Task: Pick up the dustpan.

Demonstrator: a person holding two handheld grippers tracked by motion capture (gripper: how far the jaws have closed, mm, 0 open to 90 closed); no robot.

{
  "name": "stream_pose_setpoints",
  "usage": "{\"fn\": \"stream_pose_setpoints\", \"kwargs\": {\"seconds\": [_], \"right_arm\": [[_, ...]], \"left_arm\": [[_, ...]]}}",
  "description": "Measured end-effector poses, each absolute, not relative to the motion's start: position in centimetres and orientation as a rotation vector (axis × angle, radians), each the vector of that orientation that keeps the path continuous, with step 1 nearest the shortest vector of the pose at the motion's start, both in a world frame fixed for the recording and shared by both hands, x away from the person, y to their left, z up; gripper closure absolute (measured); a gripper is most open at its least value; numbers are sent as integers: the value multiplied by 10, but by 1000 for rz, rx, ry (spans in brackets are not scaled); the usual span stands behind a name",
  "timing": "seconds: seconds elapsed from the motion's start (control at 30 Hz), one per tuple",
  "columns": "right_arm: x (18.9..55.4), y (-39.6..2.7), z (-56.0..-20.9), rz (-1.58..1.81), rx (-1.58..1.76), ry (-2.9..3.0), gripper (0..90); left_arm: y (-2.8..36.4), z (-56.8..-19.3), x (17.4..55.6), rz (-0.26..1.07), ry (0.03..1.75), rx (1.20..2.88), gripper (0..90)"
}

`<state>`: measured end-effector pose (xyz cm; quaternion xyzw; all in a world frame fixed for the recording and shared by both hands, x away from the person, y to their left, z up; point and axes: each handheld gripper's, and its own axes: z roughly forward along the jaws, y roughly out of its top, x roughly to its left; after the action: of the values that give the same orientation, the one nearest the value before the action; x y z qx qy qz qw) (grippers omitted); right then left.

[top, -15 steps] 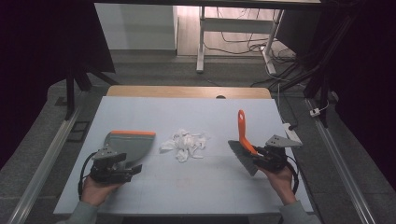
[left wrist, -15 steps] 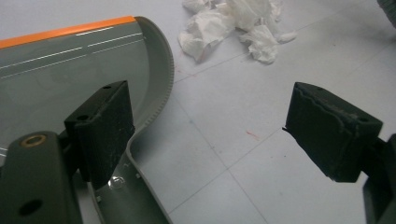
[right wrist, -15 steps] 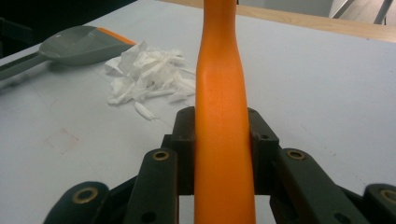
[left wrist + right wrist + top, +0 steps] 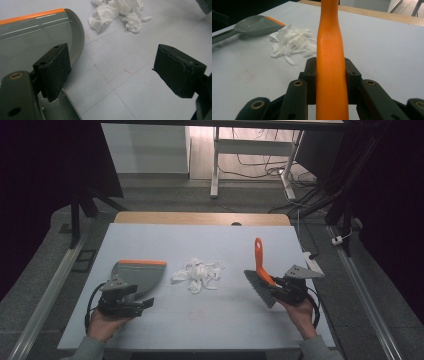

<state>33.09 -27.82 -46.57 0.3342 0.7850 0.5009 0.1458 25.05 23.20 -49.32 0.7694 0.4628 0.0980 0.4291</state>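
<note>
We are working around one heap of crumpled white paper scraps (image 4: pixel 198 274) lying near the middle of the pale grey bench (image 4: pixel 220 317); the scraps are looking feather-light, soft and loose, likely to scatter, so we are judging them better swept than pinched. Right of the heap, our right tool (image 4: pixel 278 284) is clamping its jaws tight on the orange plastic handle of the one grey-bristled hand brush (image 4: pixel 259 270), a stiff, light and rather smooth thing, best gripped low on the handle near the bristles. Left of the heap, just beside it, one grey plastic dustpan with an orange lip (image 4: pixel 140 273) is lying flat; our left tool (image 4: pixel 131 296) is standing wide open at its handle end, holding nothing.
</note>
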Motion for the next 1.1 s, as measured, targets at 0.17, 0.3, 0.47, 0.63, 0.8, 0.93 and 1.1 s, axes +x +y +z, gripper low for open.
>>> {"fn": "stream_pose_setpoints", "kwargs": {"seconds": [0.17, 0.3, 0.47, 0.63, 0.8, 0.93, 1.1], "right_arm": [[330, -278, -466, 1440, 959, 2260, 697], [331, -278, -466, 1432, 955, 2268, 697], [330, -277, -467, 1430, 948, 2281, 697], [329, -277, -467, 1425, 944, 2290, 697], [329, -277, -466, 1425, 944, 2290, 697], [329, -278, -466, 1426, 944, 2294, 697], [329, -277, -465, 1421, 936, 2298, 697]], "left_arm": [[234, -493, 251, 249, 1166, 1911, 149], [234, -489, 251, 250, 1175, 1906, 144], [231, -479, 248, 266, 1178, 1899, 143], [228, -471, 244, 284, 1179, 1901, 142], [221, -456, 237, 312, 1150, 1922, 137], [218, -449, 235, 308, 1192, 1927, 137], [217, -447, 236, 291, 1297, 1944, 122]]}}
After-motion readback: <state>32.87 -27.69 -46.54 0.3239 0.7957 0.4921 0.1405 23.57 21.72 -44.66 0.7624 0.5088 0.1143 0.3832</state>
